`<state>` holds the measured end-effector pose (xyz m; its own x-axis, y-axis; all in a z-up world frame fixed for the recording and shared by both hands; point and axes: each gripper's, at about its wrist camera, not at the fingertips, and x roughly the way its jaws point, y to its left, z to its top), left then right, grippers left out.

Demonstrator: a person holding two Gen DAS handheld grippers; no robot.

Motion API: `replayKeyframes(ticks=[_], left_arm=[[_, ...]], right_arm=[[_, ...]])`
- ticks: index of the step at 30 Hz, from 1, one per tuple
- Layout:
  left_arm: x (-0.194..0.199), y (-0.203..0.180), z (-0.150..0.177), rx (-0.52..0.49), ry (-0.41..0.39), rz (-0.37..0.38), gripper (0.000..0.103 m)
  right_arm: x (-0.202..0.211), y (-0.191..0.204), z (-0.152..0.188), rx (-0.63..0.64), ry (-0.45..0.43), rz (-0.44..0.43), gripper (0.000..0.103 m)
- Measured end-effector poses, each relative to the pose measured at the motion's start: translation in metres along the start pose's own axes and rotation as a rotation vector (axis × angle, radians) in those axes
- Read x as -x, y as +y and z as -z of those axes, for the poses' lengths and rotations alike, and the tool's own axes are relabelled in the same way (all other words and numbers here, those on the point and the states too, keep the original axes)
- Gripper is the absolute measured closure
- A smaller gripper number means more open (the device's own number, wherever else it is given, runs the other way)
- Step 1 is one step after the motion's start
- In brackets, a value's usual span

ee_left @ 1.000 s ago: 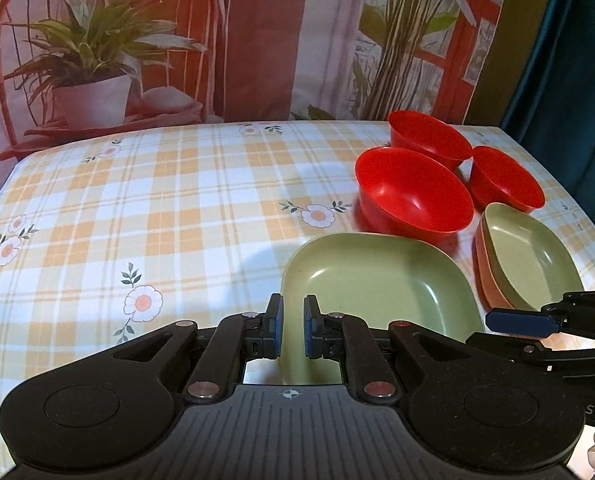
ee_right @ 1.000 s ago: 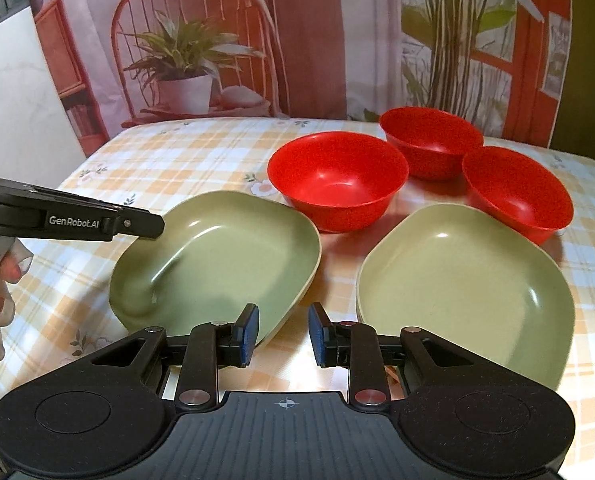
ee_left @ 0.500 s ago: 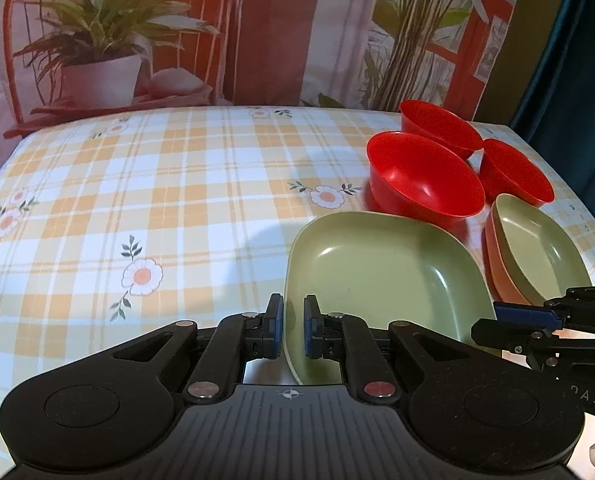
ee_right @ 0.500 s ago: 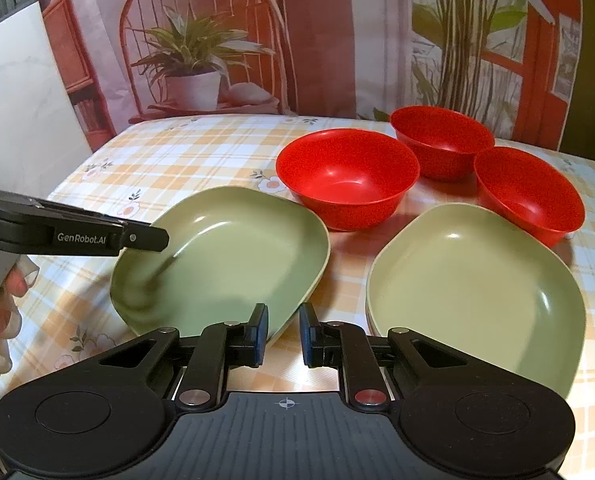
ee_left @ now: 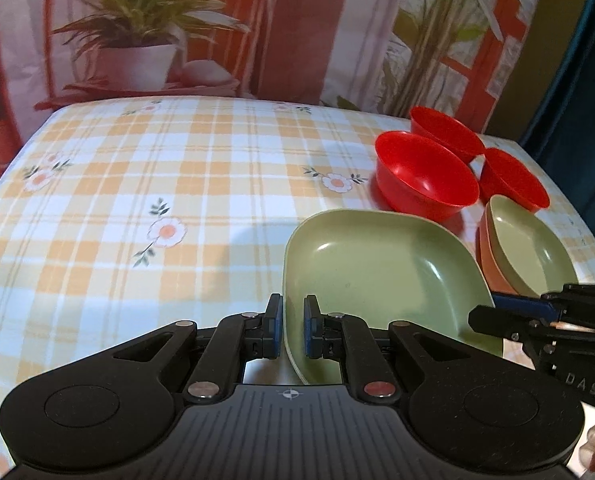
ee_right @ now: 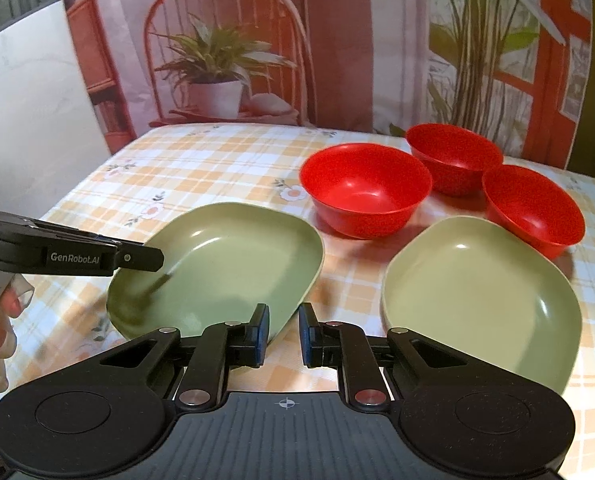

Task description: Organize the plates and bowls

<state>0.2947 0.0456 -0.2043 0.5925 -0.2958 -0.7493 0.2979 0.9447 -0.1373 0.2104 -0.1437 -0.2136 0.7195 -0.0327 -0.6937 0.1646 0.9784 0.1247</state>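
The left gripper (ee_left: 293, 330), angled downward, clamps the near rim of the green rounded-square plastic plate (ee_left: 381, 276) on the checked tablecloth (ee_left: 137, 184). The right gripper (ee_right: 283, 334), also angled downward, has jaws nearly closed on that plate's opposite edge; contact cannot be confirmed.

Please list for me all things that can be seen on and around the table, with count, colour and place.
round red bowls: three, red, clustered at the far right of the table.
square green plates: two, green; one lifted at the middle, one at the right.
orange plate: one, orange, under the right green plate.
checked tablecloth: one, orange and white with flowers, covering the table.
printed backdrop: one, red chair and plants, behind the table.
left gripper: black, shut on the lifted plate's rim.
right gripper: black, jaws narrowly apart at that plate's other edge.
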Motion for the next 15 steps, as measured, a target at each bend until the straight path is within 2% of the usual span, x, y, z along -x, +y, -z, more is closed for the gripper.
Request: replayKeyframes(ticks=[11,15], left_arm=[[0.029,-0.009,0.007,0.06,-0.046,-0.038,0.092],[0.036,-0.016,0.003,0.038,-0.059,-0.051,0.092]], right_arm=[[0.019,0.0,0.004,-0.013,-0.038,-0.033,0.088],[0.029,-0.003,0.006,-0.018,-0.07,-0.042,0.088]])
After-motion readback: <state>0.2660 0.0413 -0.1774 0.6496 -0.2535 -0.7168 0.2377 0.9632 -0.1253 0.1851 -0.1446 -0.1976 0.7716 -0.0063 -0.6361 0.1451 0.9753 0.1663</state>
